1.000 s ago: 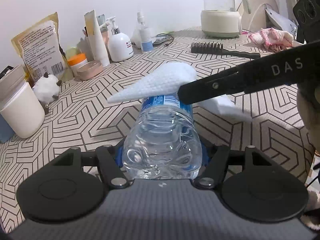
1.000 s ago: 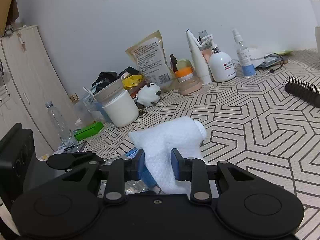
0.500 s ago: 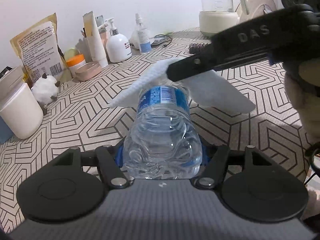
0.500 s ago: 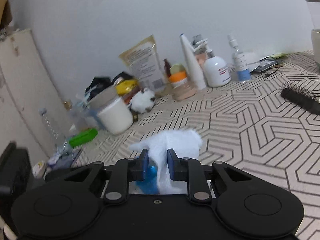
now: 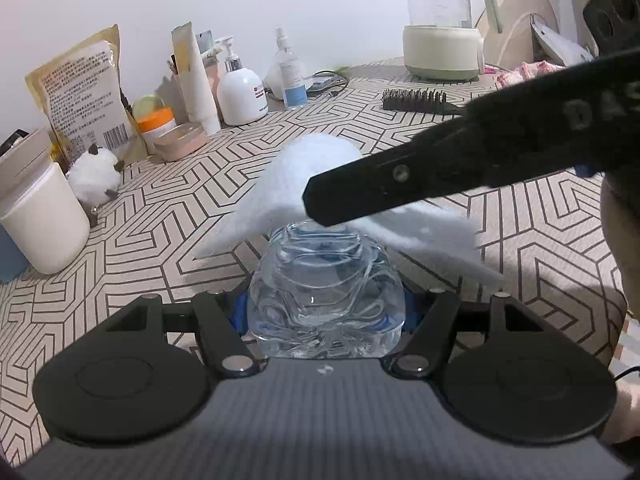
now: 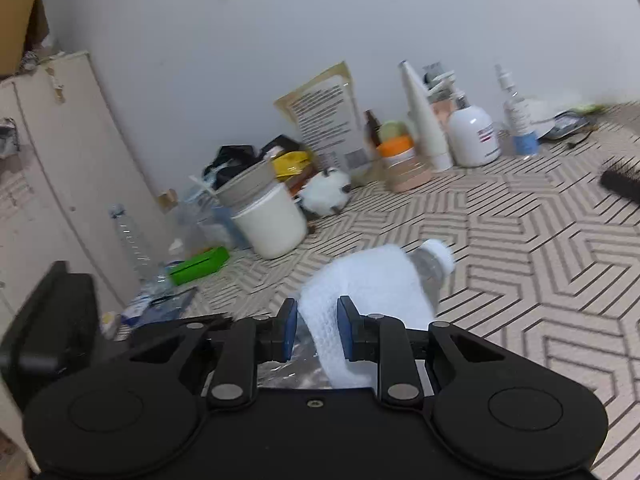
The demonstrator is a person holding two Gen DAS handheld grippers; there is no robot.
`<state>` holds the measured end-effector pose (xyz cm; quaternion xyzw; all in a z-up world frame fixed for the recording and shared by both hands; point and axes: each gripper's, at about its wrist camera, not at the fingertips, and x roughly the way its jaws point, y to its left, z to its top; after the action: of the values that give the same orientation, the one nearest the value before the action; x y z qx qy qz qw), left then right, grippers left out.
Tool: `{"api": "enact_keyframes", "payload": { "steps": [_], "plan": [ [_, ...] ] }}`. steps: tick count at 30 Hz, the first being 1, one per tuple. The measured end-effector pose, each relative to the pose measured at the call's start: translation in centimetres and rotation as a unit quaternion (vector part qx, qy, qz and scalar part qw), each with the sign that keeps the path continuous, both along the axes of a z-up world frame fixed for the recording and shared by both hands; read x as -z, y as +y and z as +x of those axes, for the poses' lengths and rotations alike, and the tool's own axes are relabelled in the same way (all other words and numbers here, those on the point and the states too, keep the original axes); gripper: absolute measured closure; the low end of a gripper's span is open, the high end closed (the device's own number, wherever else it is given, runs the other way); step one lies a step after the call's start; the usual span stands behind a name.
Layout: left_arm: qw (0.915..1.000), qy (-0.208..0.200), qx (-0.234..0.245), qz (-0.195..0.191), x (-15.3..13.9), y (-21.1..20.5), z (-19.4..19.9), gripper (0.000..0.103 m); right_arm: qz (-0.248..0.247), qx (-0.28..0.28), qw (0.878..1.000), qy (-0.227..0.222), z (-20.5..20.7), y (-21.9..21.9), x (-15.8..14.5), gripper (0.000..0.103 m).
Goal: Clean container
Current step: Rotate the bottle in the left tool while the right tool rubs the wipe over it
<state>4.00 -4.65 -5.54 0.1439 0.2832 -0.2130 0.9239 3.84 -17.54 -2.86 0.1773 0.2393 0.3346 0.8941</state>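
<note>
Gripping the base of a clear plastic bottle (image 5: 324, 300), the left tool (image 5: 324, 316) has its blue pads clamped on either side of the crumpled lower body, so the bottle lies pointing away from the camera above the patterned tabletop (image 5: 160, 248). A white cloth (image 5: 304, 184) is draped over the bottle's upper half, and the right tool (image 6: 317, 330) pinches a fold of that cloth between its blue pads; its jaws are easing apart a little, with the cloth between them. In the right wrist view the bottle's white cap (image 6: 438, 254) pokes out past the cloth (this view is somewhat blurred). Toiletries line the wall: a white pump bottle (image 5: 240, 94), a spray bottle (image 5: 290, 76) and a tube (image 5: 196, 76). A hairbrush (image 5: 420, 102) lies near a kettle (image 5: 442, 24).
</note>
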Motion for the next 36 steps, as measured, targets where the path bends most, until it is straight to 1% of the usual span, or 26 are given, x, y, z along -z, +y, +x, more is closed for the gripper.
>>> {"api": "enact_keyframes", "payload": {
  "steps": [2,4,10,11,13,14,18,25,28,29,30,34,36],
  "plan": [
    [1.0,-0.002,0.0,0.004,0.0,0.0,-0.1,0.037,0.02,-0.016,1.0,0.008,0.0,-0.1,0.2,0.075],
    [1.0,-0.005,0.0,0.008,0.0,-0.1,-0.3,0.037,0.026,-0.019,0.999,0.01,-0.1,-0.3,0.3,0.075],
    [1.0,0.0,-0.005,0.003,-0.2,-0.2,0.0,0.037,0.046,-0.02,0.998,0.025,0.0,-1.0,0.8,0.076],
    [1.0,0.0,-0.004,0.002,-0.1,-0.2,-0.1,0.037,0.053,-0.02,0.998,0.028,0.1,-1.1,0.8,0.075],
    [1.0,0.001,-0.002,-0.001,-0.1,-0.1,-0.2,0.037,0.081,-0.038,0.995,0.038,0.5,-1.1,1.1,0.075],
    [1.0,0.003,-0.002,-0.004,-0.1,0.0,-0.2,0.037,0.086,-0.043,0.995,0.038,0.5,-1.0,1.1,0.075],
    [1.0,-0.002,-0.003,0.004,0.0,-0.3,-0.2,0.037,0.073,-0.038,0.996,0.031,0.2,-0.5,0.8,0.075],
    [1.0,-0.002,-0.002,0.002,0.0,-0.3,-0.3,0.037,0.059,-0.039,0.997,0.031,-0.1,-0.6,0.6,0.075],
    [1.0,-0.001,-0.002,0.0,-0.1,-0.4,-0.4,0.037,0.044,-0.032,0.998,0.027,-0.3,-0.7,0.6,0.082],
    [1.0,-0.001,-0.002,0.0,-0.1,-0.5,-0.4,0.037,0.04,-0.024,0.999,0.026,-0.3,-0.8,0.5,0.088],
    [1.0,-0.001,-0.001,0.001,-0.1,-0.2,-0.2,0.037,0.035,-0.016,0.999,0.023,-0.1,-0.8,0.4,0.089],
    [1.0,0.001,0.002,-0.001,-0.1,0.2,0.1,0.037,0.025,0.001,1.0,0.01,1.5,-1.0,-0.8,0.089],
    [1.0,0.004,0.003,-0.006,-0.2,0.3,0.2,0.037,0.004,0.011,1.0,0.008,2.6,-0.6,-1.0,0.089]
  ]
}}
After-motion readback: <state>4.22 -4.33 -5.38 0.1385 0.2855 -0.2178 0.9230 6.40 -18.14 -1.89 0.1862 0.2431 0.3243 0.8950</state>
